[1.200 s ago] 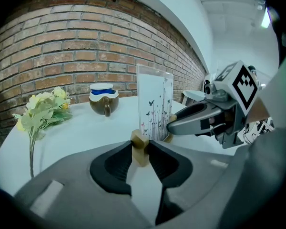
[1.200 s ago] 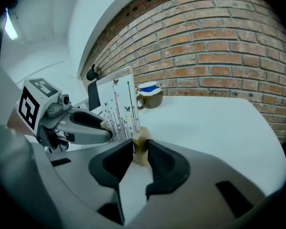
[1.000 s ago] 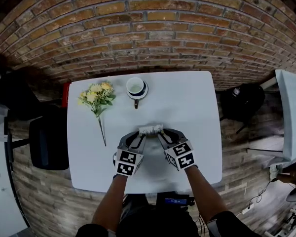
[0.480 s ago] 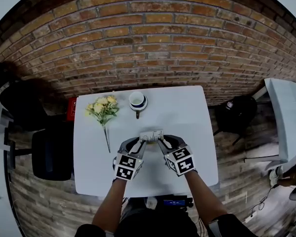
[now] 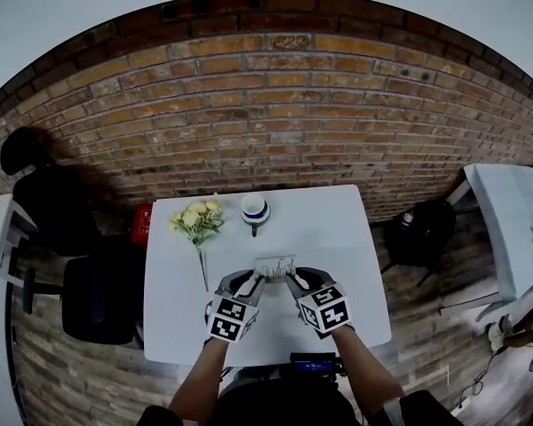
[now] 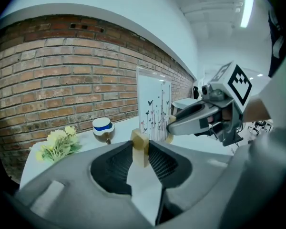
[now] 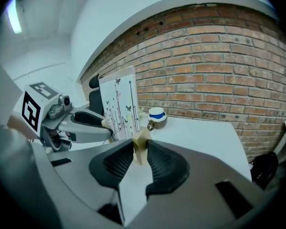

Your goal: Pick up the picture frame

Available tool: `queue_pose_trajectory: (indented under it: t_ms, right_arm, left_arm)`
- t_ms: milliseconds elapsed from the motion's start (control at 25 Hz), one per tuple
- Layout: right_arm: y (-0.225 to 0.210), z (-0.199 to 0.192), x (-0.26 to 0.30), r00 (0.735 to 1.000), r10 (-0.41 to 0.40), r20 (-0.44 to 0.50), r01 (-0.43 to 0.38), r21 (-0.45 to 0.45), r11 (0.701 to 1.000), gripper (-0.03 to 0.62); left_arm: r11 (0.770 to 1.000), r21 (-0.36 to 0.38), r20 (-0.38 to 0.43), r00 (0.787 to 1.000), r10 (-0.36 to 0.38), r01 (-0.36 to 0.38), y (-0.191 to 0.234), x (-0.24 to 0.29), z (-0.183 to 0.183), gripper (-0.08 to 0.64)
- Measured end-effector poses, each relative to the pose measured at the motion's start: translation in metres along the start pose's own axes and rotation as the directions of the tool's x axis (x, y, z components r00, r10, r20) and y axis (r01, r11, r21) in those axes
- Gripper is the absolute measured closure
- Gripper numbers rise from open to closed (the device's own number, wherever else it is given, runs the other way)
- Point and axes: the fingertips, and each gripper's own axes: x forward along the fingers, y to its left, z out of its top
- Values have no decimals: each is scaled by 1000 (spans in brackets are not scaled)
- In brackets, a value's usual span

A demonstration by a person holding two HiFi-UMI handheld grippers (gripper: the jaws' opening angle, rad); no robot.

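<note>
Raised — picture frame [image 5: 274, 266] gripped between left tongs [image 5: 251, 280] and right tongs [image 5: 295, 280].

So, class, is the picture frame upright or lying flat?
Upright: the picture frame stands vertical against the brick wall behind it, clamped at its base by the left gripper and the right gripper.

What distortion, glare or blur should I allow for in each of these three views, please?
Head view: heavy fisheye bows the brick wall into an arch; the table is evenly lit. Left gripper view: a ceiling light glares top right; the picture frame is sharp. Right gripper view: the wall curves likewise, and the corners go black.
</note>
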Motion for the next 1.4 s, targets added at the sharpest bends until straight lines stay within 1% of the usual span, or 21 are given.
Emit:
queue_pose_trajectory:
  t_ms: [280,800,1000,1120,1240,1400]
  right_arm:
    - [15,-15,-10,1000,-9,-13,10,26,1000,494]
    - [13,-24,-18,1000,-6,-18,7,36,999,495]
    - [4,-31,-24,1000,10,-24,-9,36,999,495]
    - [-1,-37,-26,999,23,-28,-22,37,999,495]
    - [-4,-43,-29,998,45,-36,-44,35,998,495]
    - [-2,-52,-31,996,75,-47,-73,28,997,495]
  left_arm:
    - [1000,-14,-13,1000,-9,9,-11,-14,-13,450]
    - [1000,-17,-27,1000,-9,9,-23,-14,-16,451]
    - [1000,-26,-39,999,6,-7,-34,-9,-17,451]
    - [999,-38,-51,998,27,-29,-41,-5,-20,451]
    - [997,-56,-73,996,49,-53,-50,-4,-23,451]
    - [995,-67,-82,994,69,-75,-56,-6,-30,450]
